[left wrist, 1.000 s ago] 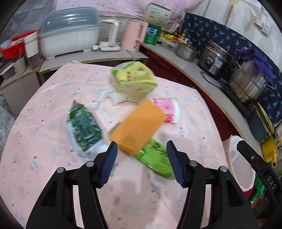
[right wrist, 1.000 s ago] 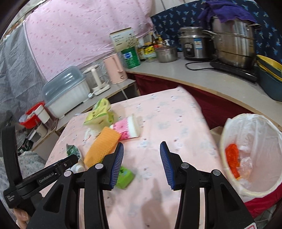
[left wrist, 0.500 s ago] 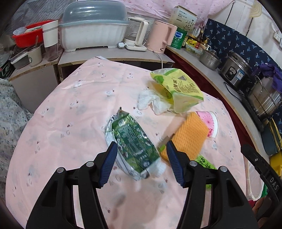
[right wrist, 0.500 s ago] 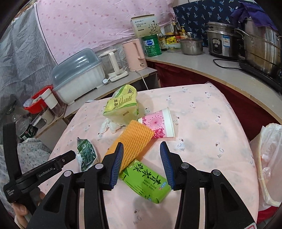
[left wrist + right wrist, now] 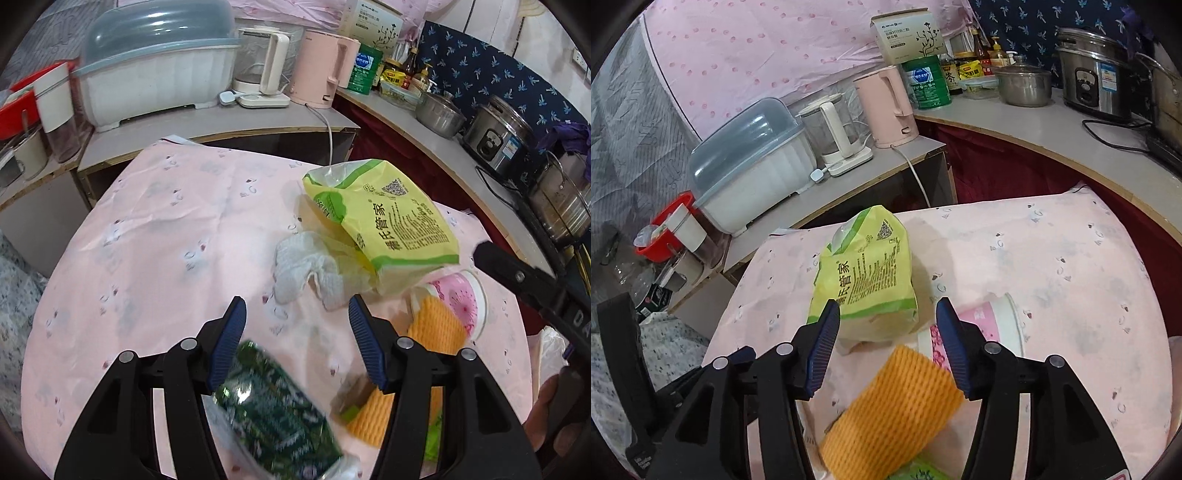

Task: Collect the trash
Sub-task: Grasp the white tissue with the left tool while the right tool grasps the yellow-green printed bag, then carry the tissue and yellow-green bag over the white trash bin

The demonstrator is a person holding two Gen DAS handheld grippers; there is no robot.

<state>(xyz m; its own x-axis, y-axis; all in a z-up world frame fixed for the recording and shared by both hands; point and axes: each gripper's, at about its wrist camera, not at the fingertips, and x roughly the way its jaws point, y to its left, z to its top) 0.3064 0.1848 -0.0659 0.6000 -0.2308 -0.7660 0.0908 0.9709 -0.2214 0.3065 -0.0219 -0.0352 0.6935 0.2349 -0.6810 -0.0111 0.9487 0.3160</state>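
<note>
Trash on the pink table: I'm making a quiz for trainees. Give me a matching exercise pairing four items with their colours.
Things:
1. snack bag
2. crumpled tissue
3. foam net sleeve
4. paper cup

Colours:
A. orange
B. pink and white
C. yellow and green
D. white

Pairs: 1-C, 2-D, 3-A, 4-B
</note>
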